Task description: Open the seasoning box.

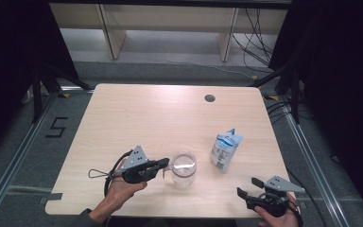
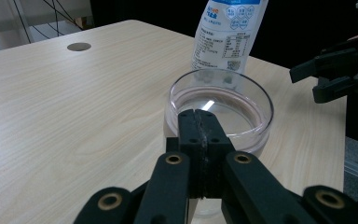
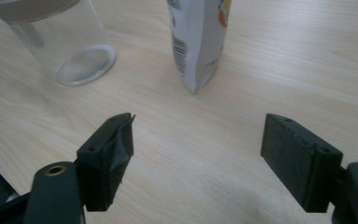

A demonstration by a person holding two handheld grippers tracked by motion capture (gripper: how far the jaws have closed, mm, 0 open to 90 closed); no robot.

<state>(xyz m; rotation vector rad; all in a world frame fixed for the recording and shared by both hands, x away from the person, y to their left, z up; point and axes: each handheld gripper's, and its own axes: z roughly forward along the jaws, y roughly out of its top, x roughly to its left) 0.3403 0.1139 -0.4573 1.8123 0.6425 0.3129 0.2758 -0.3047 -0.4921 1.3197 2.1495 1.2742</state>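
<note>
The left claw [image 1: 166, 164] lies low over the desk [image 1: 137, 118], its jaws pressed together on the near rim of the clear glass jar [image 1: 184, 169], or perhaps on a handle there; the high view is too small to tell which. The left gripper view settles more: the two black jaws meet flat with no gap, right against the jar [image 2: 220, 109] rim, and the jar stands upright and looks empty. Behind it in that view the white pouch [image 2: 225, 35] stands upright, with printed blue panels. The right gripper view gives the pouch's [image 3: 199, 42] narrow side, with a barcode, and the jar's [image 3: 63, 39] clear base set flat on the wood.

The right claw [image 1: 249, 187] hovers at the near right corner of the desk, jaws spread wide with nothing but bare wood between them [image 3: 198, 154]. The pouch [image 1: 226, 150] stands just right of the jar, apart from it. The far half of the desk is open, with a small round hole [image 1: 210, 98] near its back edge
</note>
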